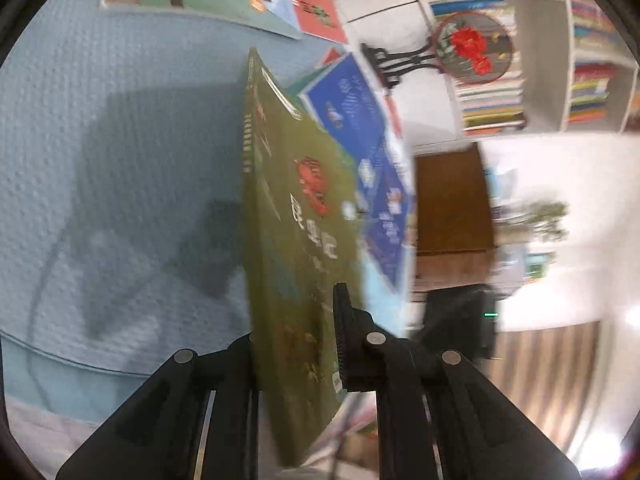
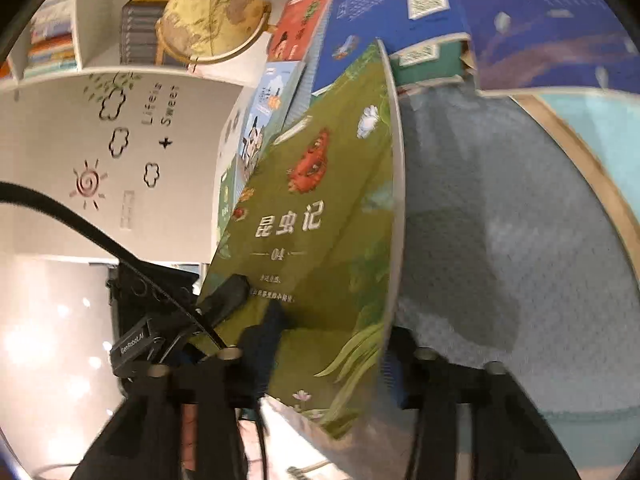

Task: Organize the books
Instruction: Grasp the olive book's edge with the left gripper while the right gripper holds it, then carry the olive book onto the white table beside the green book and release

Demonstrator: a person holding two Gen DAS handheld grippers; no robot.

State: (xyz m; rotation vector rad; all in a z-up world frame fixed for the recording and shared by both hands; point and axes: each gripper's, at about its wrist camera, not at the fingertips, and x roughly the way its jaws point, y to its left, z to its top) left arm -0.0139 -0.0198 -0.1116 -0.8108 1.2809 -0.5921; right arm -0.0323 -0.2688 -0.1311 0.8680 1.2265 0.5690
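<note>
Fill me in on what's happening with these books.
A person is tidying books with a handheld claw in each hand. Both the left claw and the right claw are clamped on the same green insect book, holding it on edge above the blue textured mat. Other books, including a blue book, lie scattered nearby. The bookshelf stands behind.

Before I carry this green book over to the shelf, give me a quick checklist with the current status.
1. Left gripper shut on green book: ok.
2. Right gripper shut on the same book: ok.
3. Book lifted on edge above the blue cloth: ok.
4. Blue book behind it free of the grip: ok.
5. Free slot in the bookshelf: cannot tell.
</note>
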